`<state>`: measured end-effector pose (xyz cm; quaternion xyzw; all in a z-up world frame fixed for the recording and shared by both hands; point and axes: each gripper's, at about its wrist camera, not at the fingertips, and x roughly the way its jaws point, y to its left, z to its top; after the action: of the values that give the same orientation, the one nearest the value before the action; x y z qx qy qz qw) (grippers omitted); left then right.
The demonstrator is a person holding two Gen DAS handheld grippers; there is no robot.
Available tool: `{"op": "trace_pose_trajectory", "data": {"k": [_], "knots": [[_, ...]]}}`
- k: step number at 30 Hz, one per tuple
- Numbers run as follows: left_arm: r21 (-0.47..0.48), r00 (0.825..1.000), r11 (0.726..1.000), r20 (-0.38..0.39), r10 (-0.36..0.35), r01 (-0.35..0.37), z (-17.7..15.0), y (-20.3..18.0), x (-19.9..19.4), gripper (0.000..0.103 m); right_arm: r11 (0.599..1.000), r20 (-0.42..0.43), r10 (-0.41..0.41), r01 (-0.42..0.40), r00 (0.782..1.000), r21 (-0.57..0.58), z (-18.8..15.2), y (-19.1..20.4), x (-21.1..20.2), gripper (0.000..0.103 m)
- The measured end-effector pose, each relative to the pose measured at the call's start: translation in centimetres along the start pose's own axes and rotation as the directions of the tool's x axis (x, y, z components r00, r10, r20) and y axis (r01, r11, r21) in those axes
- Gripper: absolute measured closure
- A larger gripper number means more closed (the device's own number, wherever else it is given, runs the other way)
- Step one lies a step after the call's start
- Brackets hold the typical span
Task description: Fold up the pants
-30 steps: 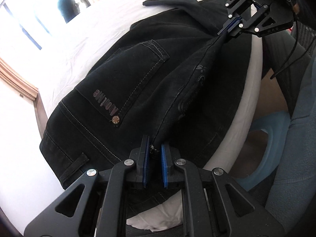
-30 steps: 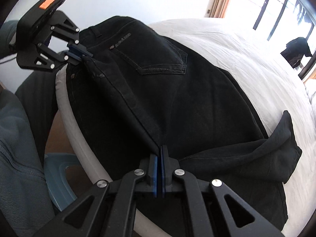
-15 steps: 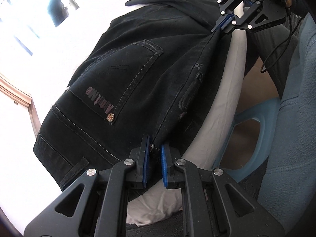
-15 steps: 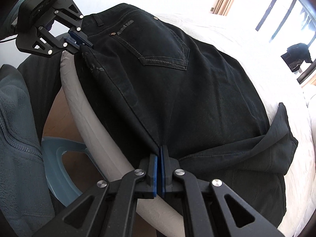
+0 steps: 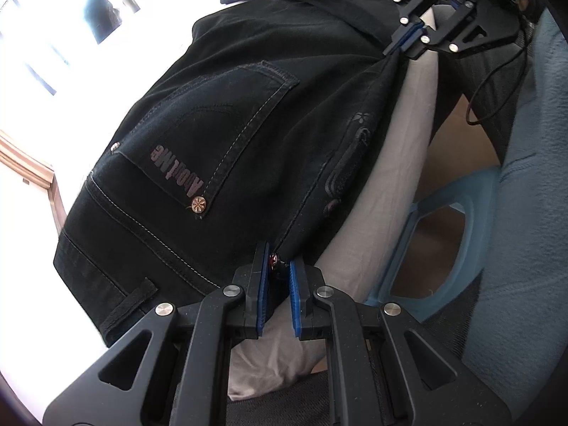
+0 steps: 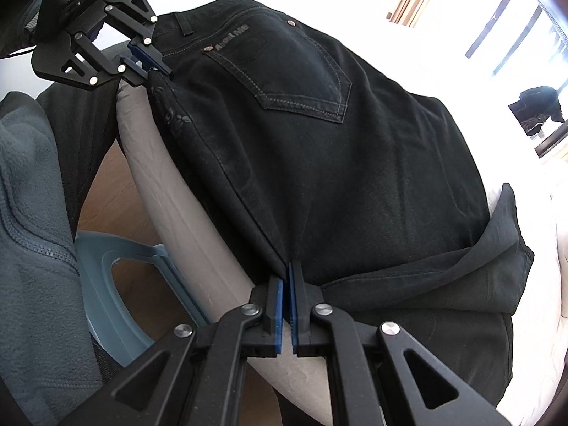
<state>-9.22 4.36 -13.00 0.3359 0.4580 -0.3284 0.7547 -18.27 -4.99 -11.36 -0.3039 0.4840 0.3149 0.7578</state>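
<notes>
The black jeans (image 5: pixel 248 135) lie on the white bed (image 5: pixel 397 163), back pocket up, with one side hanging over the edge. The left gripper (image 5: pixel 278 277) pinches that side near the waistband. The right gripper (image 6: pixel 287 294) is squeezed tight on the same edge, farther down the leg. Denim looks thick, heavy and floppy, so the side seam is a good place to hold.

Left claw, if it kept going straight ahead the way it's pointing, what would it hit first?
The left claw already grips the edge of the black pants, so it would push straight into that fabric; farther along the same edge, probably the right claw.
</notes>
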Motion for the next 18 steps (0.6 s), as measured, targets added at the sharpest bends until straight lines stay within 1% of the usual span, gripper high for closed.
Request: {"op": "trace_pose_trajectory", "data": {"k": [2, 6, 8, 10, 13, 15, 16, 18], "knots": [[-0.032, 1.000, 0.999, 0.005, 0.001, -0.001, -0.1, 0.5, 0.4, 0.091, 1.000, -0.003, -0.008, 0.008, 1.000, -0.007, 0.2, -0.2, 0.3, 0.099], [-0.084, 1.000, 0.996, 0.024, 0.012, -0.010, -0.4, 1.0, 0.3, 0.090, 1.000, -0.003, -0.014, 0.014, 1.000, -0.007, 0.4, -0.1, 0.5, 0.098], [-0.114, 0.999, 0.993, 0.029, 0.016, -0.013, -0.5, 1.2, 0.2, 0.090, 1.000, -0.006, -0.010, 0.010, 1.000, -0.005, 0.4, -0.1, 0.8, 0.095], [-0.123, 1.000, 0.992, 0.022, 0.015, -0.012, -0.2, 1.2, -0.3, 0.090, 1.000, -0.004, -0.019, 0.019, 1.000, -0.008, 0.3, -0.1, 1.0, 0.094], [-0.138, 1.000, 0.990, -0.008, -0.022, 0.021, 0.2, 1.6, -1.6, 0.089, 1.000, 0.007, -0.019, 0.019, 1.000, 0.005, 0.2, -0.4, 1.0, 0.093], [-0.143, 0.998, 0.988, -0.028, -0.062, 0.057, 0.5, 2.1, -2.7, 0.084, 0.999, 0.017, -0.007, 0.007, 1.000, 0.031, -0.1, -0.3, 1.0, 0.092], [-0.140, 0.996, 0.987, -0.041, -0.078, 0.072, 0.7, 2.4, -3.4, 0.084, 0.999, 0.019, -0.002, 0.002, 1.000, 0.041, -0.1, -0.5, 1.0, 0.091], [-0.148, 0.995, 0.985, -0.027, -0.097, 0.092, 1.6, 2.7, -5.0, 0.083, 0.998, 0.024, 0.014, -0.016, 1.000, 0.057, -0.1, -0.8, 0.8, 0.087]]}}
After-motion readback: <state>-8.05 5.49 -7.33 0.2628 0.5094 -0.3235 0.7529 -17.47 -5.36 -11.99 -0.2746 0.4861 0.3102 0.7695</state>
